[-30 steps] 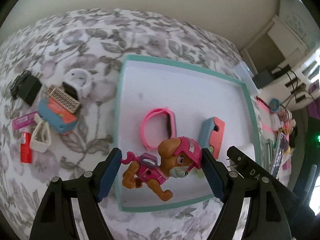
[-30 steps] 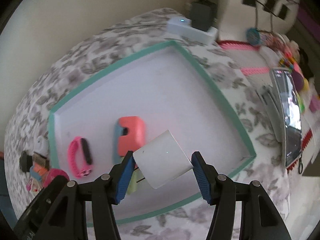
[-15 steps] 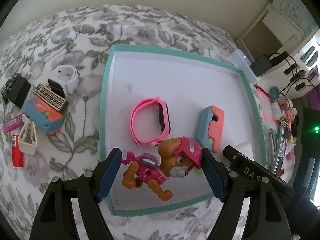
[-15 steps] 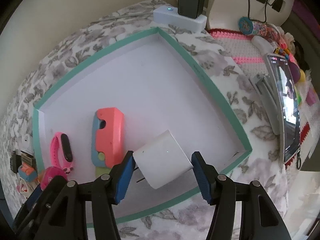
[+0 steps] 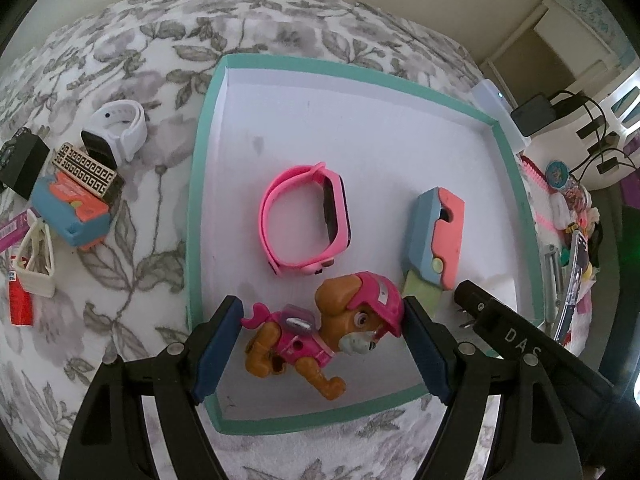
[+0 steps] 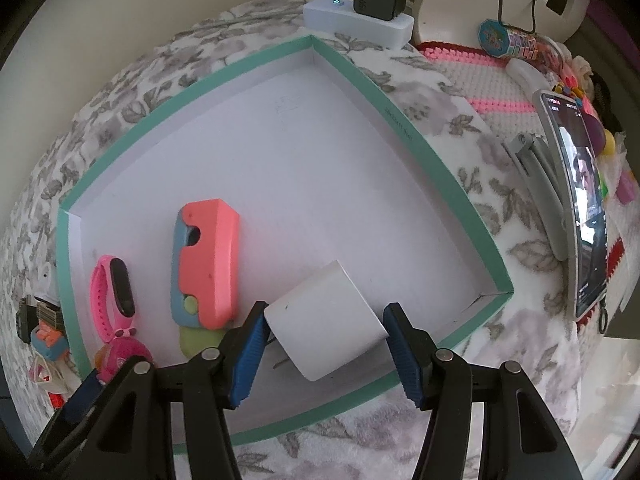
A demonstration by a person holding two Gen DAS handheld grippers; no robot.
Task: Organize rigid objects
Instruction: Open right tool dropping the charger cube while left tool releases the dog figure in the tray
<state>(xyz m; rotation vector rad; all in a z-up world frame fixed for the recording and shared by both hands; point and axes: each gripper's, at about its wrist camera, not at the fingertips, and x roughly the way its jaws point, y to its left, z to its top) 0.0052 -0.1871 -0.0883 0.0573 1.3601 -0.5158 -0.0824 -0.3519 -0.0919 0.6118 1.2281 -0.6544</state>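
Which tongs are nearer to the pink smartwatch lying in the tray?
Left. The left tongs, holding the toy dog, sit just below the pink smartwatch; the right tongs are beyond the blue-and-coral toy.

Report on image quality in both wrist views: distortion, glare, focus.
Left wrist view: strong fisheye bowing of the teal-rimmed box, dark vignette corners, toy dog sharp, blown-out glare at the far right edge. Right wrist view: same curvature, white charger in focus, soft even light, washed-out brightness at the lower right.

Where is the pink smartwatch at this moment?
In the left wrist view, the pink smartwatch lies inside the teal-rimmed box, left of the coral-and-blue toy and just above the toy dog.
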